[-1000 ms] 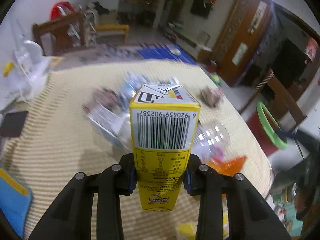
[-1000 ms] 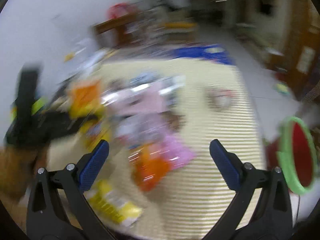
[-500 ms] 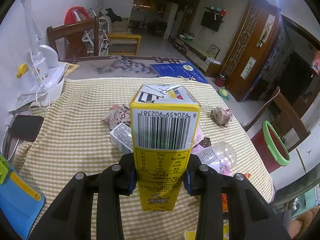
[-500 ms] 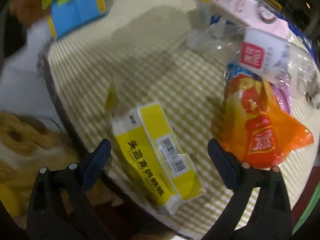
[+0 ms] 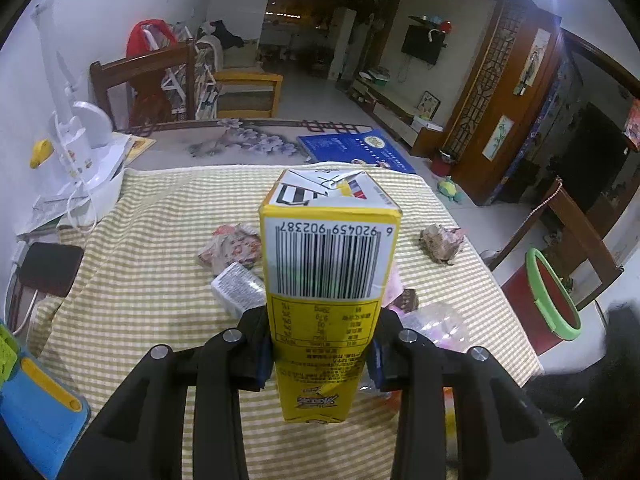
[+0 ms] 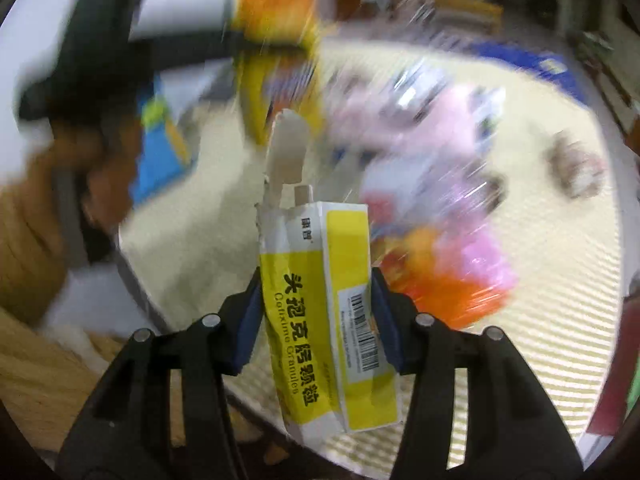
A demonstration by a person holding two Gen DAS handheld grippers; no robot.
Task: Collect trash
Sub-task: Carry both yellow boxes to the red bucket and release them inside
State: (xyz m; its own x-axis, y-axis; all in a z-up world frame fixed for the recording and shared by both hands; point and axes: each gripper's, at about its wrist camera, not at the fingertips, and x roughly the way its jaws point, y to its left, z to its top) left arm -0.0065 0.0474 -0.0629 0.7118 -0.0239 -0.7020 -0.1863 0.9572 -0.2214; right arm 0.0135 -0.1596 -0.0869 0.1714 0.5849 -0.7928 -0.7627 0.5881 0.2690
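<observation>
My left gripper (image 5: 320, 344) is shut on a tall yellow drink carton (image 5: 328, 264), held upright above the yellow checked tablecloth (image 5: 160, 280). The right gripper (image 6: 316, 312) has its jaws closing on a yellow-and-white medicine box (image 6: 320, 320) with a torn flap; both blue pads (image 6: 248, 320) press its sides, and it hangs sharp against a blurred table. Loose trash lies beyond: crumpled paper (image 5: 442, 242), a floral wrapper (image 5: 232, 246), a small white box (image 5: 238, 288), a clear plastic bottle (image 5: 436, 320), an orange wrapper (image 6: 440, 292). A red bin with a green rim (image 5: 548, 300) stands right of the table.
A white appliance (image 5: 84, 152) and a dark flat object (image 5: 50, 268) sit at the table's left side, a blue toy (image 5: 32, 400) at the near left. A blue book (image 5: 356, 152) lies at the far edge. Wooden chairs (image 5: 148, 76) stand behind.
The right gripper came over the yellow-and-white box lying at the table's near edge, closed from wide open onto it and picked it up. The left gripper still holds the carton.
</observation>
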